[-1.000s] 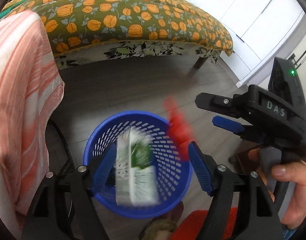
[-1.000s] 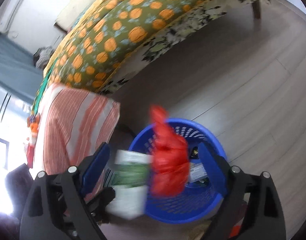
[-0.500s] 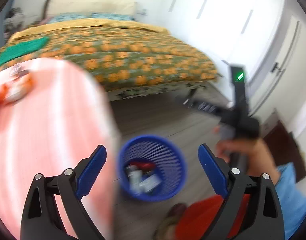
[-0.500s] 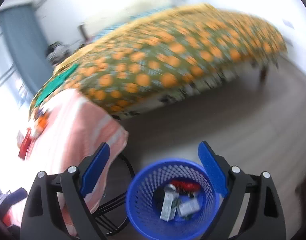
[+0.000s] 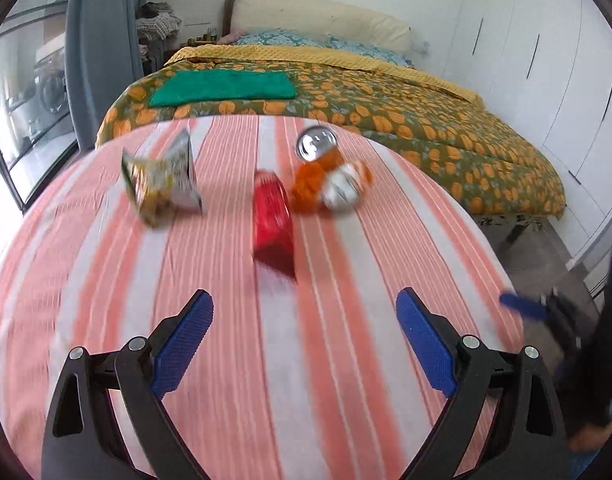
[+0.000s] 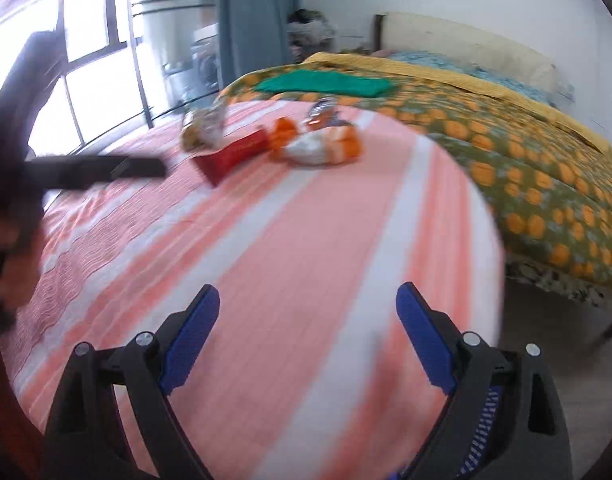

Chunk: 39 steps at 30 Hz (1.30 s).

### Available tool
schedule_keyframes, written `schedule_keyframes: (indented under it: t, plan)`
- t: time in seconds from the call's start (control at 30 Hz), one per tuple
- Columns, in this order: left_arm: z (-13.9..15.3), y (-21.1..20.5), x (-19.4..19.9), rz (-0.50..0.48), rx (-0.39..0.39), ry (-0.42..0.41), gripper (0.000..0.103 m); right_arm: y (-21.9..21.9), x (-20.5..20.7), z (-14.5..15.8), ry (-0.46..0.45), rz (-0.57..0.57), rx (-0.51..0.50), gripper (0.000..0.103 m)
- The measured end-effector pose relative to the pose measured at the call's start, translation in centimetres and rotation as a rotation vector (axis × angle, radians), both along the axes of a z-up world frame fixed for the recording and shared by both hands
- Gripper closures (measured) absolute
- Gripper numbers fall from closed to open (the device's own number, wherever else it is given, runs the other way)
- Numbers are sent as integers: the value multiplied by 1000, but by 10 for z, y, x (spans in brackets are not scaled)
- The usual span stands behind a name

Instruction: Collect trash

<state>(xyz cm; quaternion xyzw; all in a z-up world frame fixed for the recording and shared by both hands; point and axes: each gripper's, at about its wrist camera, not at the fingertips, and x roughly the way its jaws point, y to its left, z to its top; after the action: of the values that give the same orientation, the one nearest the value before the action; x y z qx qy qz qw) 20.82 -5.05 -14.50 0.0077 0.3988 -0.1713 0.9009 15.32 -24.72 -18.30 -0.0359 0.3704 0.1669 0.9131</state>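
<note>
- Left gripper (image 5: 303,316) is hovering over the striped bench (image 5: 105,280), its jaws having just been opening, now spread wide with nothing between them.
- Right gripper (image 6: 308,312) is likewise gaping wide and carrying nothing above the same cloth.
- Trash is lying at the bench's far side: a crumpled yellow snack bag (image 5: 161,176), a red packet (image 5: 273,220), an orange-and-white wrapper (image 5: 330,184) and a silver can (image 5: 316,143) just behind it.
- Motion blur is smearing all four, so printing is unreadable.
- Beyond, a bed (image 5: 426,120) with an orange-flowered cover is carrying a folded green cloth (image 5: 225,87); white wardrobes (image 5: 546,60) are standing on the right.
</note>
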Motion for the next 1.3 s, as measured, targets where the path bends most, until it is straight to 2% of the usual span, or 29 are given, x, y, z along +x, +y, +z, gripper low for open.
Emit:
schedule_keyframes:
  t: [0.07, 0.2, 0.23, 0.4, 0.53, 0.57, 0.63, 0.67, 0.7, 0.73, 0.87, 1.0, 1.17, 1.3]
  plan:
    - [0, -2, 30, -43, -2, 33, 11, 19, 3, -5, 7, 35, -19, 15]
    - [-10, -11, 88, -52, 31, 117, 16, 32, 10, -10, 24, 52, -48, 15]
    - [-15, -12, 100, -46, 35, 140, 17, 29, 11, -10, 23, 49, -26, 15]
    - [-38, -13, 130, 12, 55, 203, 21, 21, 13, -13, 59, 31, 24, 15]
    - [-50, -22, 136, 16, 119, 191, 30, 28, 9, -14, 38, 52, -18, 15]
    - [-51, -24, 135, 21, 134, 178, 33, 28, 8, -14, 36, 54, -23, 15]
    - [-51, -27, 135, 31, 161, 158, 56, 27, 8, -13, 38, 52, -25, 15]
    - [-50, -27, 134, 27, 154, 153, 65, 26, 9, -14, 40, 48, -24, 16]
    - [-49, -26, 133, 24, 142, 152, 78, 26, 10, -14, 42, 47, -23, 16]
    - [-47, -24, 131, 28, 134, 150, 81, 25, 10, -14, 44, 45, -23, 16]
    - [-38, -8, 108, 57, 101, 131, 83, 25, 11, -15, 42, 37, -26, 16]
    - [-26, 28, 57, 97, 75, 109, 83, 23, 10, -15, 42, 30, -26, 15]
    - [-31, 80, 2, 190, 92, 88, 83, 23, 11, -15, 49, 22, -30, 15]
    - [-39, 98, -9, 225, 75, 82, 80, 19, 11, -16, 46, -9, -23, 15]
